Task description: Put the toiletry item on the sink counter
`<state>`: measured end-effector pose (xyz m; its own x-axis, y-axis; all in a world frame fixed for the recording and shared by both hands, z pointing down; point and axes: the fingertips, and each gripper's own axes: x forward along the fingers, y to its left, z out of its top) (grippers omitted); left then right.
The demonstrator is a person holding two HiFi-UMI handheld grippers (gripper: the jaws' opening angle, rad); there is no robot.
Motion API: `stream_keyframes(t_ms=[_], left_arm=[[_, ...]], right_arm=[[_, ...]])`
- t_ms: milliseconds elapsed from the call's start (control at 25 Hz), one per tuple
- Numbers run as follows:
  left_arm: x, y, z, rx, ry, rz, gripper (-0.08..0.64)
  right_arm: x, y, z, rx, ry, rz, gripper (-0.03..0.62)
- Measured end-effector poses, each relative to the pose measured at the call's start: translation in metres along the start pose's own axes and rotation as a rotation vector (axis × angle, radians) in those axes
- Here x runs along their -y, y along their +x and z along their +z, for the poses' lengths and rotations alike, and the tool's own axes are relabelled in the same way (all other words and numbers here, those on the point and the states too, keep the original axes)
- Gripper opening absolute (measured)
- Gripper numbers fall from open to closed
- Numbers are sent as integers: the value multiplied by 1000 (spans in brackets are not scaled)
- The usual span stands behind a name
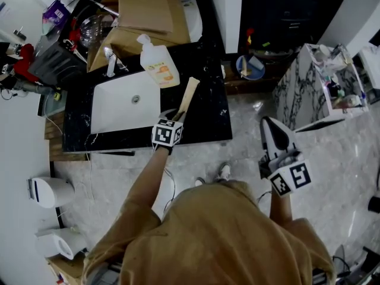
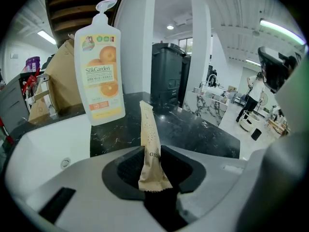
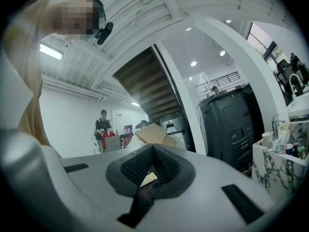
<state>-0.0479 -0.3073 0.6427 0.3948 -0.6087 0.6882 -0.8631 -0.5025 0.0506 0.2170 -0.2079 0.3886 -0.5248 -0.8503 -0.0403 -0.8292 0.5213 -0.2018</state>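
A long tan paper packet [image 1: 189,94] [image 2: 148,134] lies slanted over the black marble sink counter [image 1: 205,114], with its far end down on the stone. Its near end sits between the pads of my left gripper [image 1: 177,116] [image 2: 150,154], which is shut on it at the counter's front edge, right of the white basin [image 1: 119,105]. My right gripper [image 1: 274,126] [image 3: 152,151] hangs over the floor to the right, away from the counter. Its jaws are shut and hold nothing.
A white pump bottle with an orange label [image 1: 159,64] [image 2: 99,71] stands on the counter behind the basin, next to the faucet [image 1: 110,61]. Cardboard boxes [image 1: 142,10] are stacked behind it. A white marble stand [image 1: 309,94] with small items is at the right.
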Motion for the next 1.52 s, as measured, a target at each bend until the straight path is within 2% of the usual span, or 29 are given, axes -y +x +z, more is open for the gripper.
stream_keyframes(t_ms=[160,280,360,480,640,880,1240,1520], left_arm=[[6,1,1,0,8,-14,141],[10,-4,9,73,37,-17,237],[10,-9,15,122,76,-5,263],[9,-16,15,148,81,1,288],[-2,-31,13,190,72,46,291],[-22,-59,-2,234,14,88,290],[-38,-96,-10,289,-19,91,290],[-44,-114,5,341,-11,84,287]], right_arm=[[0,0,-1,0,4,14,3],[0,-2,-4,-7,11,18,3],[-2,-2,-6,-11,12,22,3],[-8,-2,-8,-18,11,32,3],[-23,3,-9,-27,0,60,3],[-50,9,-18,-54,-10,93,3],[-92,19,-24,-68,-34,134,3],[-107,20,-22,-70,-55,123,3]])
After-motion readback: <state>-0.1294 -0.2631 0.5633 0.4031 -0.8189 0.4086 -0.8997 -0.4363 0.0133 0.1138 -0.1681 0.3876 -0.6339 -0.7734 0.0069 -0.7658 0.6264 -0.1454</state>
